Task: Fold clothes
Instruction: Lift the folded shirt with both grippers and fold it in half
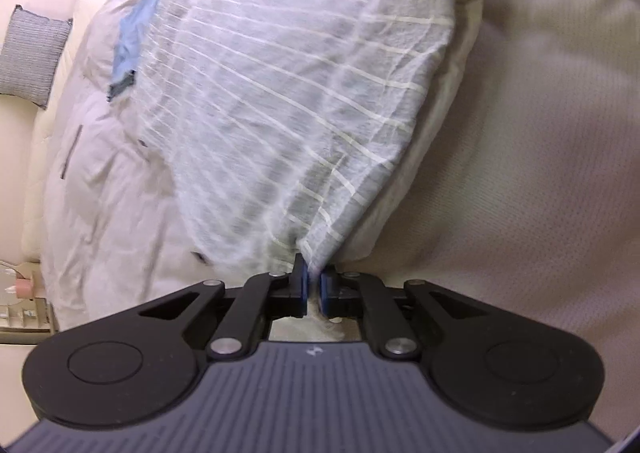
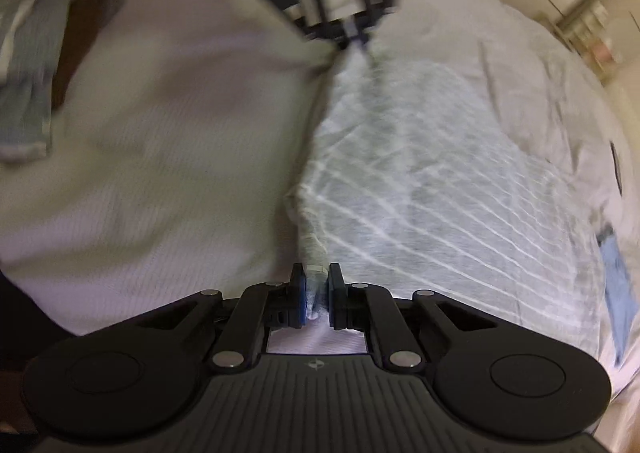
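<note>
Grippers (image 1: pixel 314 287) (image 2: pixel 317 295) both pinch striped garment (image 1: pixel 280 93); blue cloth (image 1: pixel 134 41) lies beyond.

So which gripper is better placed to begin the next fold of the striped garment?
Neither clearly: left gripper and right gripper each pinch a corner of the striped garment, probably moving together.
</note>
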Demonstrator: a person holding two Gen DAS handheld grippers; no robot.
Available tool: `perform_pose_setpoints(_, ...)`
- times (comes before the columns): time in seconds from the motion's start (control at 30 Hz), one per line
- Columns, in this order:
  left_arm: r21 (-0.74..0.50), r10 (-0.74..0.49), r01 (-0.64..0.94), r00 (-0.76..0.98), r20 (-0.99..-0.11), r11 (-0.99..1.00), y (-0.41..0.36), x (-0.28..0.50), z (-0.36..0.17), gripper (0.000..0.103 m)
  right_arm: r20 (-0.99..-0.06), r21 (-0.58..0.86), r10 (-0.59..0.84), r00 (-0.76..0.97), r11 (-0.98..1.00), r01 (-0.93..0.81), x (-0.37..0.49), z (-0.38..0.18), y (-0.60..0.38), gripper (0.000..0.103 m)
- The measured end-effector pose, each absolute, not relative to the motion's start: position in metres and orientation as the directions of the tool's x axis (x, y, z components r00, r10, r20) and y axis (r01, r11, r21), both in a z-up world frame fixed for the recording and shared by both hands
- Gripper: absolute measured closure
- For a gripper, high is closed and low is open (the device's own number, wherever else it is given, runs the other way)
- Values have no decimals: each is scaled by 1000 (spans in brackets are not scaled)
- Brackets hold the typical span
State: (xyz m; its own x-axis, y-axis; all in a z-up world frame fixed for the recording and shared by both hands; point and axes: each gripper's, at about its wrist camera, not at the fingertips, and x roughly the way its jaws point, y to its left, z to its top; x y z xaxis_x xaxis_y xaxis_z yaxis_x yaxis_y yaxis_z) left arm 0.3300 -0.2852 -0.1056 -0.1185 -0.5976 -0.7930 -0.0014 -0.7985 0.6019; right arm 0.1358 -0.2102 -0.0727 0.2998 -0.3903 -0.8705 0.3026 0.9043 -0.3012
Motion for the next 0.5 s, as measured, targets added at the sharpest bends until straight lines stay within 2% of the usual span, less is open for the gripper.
perform_pose_setpoints(0.27,633,-625,-58,-114,-773,-772,-349,293,-15,99,-817,-206,-429,385,841,500,93,18,-265,95)
perform_pose_setpoints(0.5,543,-536,-200,-89,-839,-816,-459,219,27,99,-776,-15,-451,441,713,701,18,69,-359,96)
